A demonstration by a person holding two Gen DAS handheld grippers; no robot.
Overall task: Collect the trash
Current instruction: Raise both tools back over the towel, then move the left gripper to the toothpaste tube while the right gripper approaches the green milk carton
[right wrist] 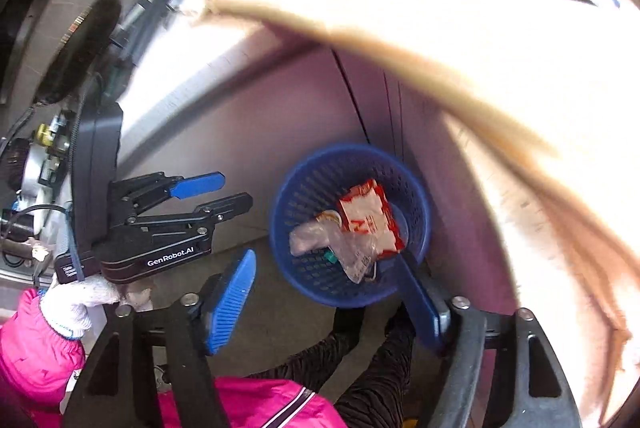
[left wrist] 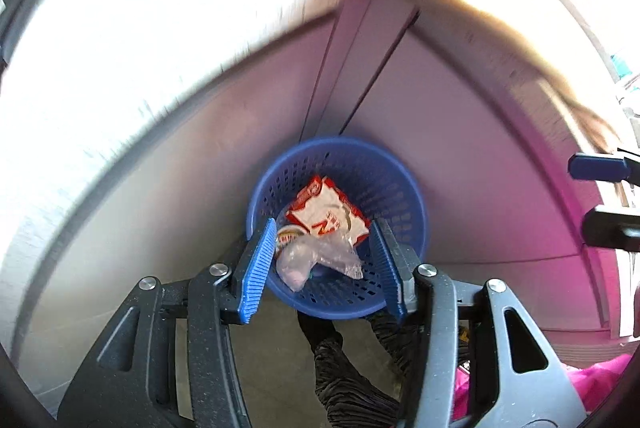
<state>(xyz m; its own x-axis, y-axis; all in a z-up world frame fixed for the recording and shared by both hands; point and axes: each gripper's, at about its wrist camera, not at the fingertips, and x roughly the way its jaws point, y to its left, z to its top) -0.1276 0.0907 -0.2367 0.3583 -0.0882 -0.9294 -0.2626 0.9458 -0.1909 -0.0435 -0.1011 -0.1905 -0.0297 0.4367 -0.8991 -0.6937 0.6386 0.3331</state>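
Two empty grippers hang over the round blue perforated plastic basket. From the left wrist, my left gripper is spread wide above the red-and-white snack wrapper and clear crumpled plastic bag inside; tipping the light basket is the risk. From the right wrist, my right gripper gapes too, one finger at the rim; the tabletop edge overhangs, cabinet close behind, floor open leftward.
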